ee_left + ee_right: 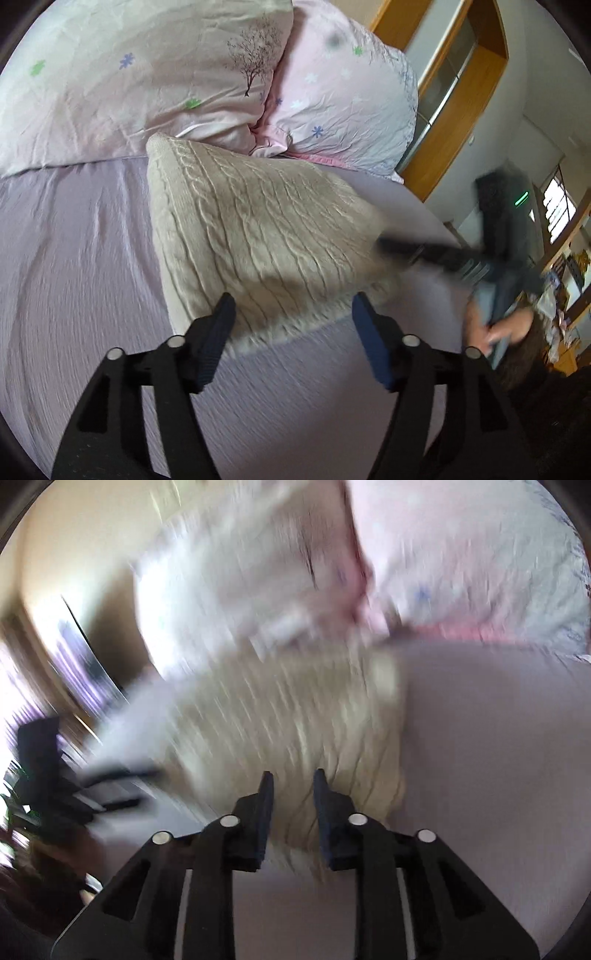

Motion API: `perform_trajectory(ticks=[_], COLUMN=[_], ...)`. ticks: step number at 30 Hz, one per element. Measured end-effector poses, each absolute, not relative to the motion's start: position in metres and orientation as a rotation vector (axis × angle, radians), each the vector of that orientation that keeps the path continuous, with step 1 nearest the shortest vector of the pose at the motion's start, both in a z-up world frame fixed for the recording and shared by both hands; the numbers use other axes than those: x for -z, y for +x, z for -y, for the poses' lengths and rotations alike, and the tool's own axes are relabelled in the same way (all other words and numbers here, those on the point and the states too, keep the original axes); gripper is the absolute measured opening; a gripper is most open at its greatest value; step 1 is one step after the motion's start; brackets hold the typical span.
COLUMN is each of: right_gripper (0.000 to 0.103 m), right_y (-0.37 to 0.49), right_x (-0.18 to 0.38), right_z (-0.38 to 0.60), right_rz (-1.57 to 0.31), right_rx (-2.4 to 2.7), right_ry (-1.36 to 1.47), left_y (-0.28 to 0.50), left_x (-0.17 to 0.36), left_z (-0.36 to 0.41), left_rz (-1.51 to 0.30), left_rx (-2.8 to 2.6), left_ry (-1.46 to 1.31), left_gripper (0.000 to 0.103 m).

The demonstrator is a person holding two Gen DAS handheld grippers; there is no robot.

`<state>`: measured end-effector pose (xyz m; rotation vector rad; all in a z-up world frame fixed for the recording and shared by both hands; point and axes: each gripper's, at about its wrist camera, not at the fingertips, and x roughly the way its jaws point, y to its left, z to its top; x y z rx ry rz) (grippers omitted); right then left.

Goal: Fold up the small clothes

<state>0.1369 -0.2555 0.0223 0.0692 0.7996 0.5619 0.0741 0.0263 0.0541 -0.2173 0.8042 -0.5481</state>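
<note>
One cream cable-knit garment lies folded on the lilac bed sheet, just ahead of the left gripper, whose jaws stand wide apart and hold nothing. Beyond it rest two pale pink floral pillows. The right gripper, jaws narrowly parted and empty, hovers at the garment's near edge; that view is blurred.

one cream knitted sweater on one bed, two floral pillows far, two grippers.
</note>
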Motion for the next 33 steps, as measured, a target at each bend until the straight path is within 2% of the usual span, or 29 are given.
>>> perform_trajectory(ticks=[3, 5, 7, 8, 12, 21, 26, 33], right_gripper=[0.023, 0.034, 0.084, 0.091, 0.102, 0.102, 0.102, 0.102], right_y=[0.132, 0.125, 0.111, 0.103, 0.079, 0.090, 0.085, 0.083], right_x=[-0.018, -0.025, -0.031, -0.034, -0.029, 0.001, 0.006, 0.007], right_z=[0.259, 0.269, 0.280, 0.284, 0.287, 0.250, 0.236, 0.235], right_rz=[-0.785, -0.771, -0.738, -0.711, -0.711, -0.841, -0.842, -0.833], right_rx=[-0.541, -0.550, -0.549, -0.531, -0.484, -0.343, -0.273, -0.259], right_ry=[0.077, 0.153, 0.185, 0.189, 0.155, 0.017, -0.094, -0.094], left_y=[0.064, 0.057, 0.055, 0.055, 0.062, 0.079, 0.076, 0.075], left_x=[-0.052, -0.049, -0.046, -0.044, -0.038, -0.019, -0.016, -0.014], left_z=[-0.025, -0.025, -0.024, -0.024, -0.020, -0.003, 0.004, 0.003], left_rz=[-0.818, -0.835, -0.846, -0.855, -0.887, -0.960, -0.968, -0.966], left_rx=[0.479, 0.364, 0.263, 0.208, 0.117, 0.000, -0.020, -0.020], left_ry=[-0.275, -0.276, -0.257, -0.246, -0.205, -0.050, 0.010, 0.008], left_gripper=[0.083, 0.092, 0.095, 0.098, 0.101, 0.101, 0.101, 0.101])
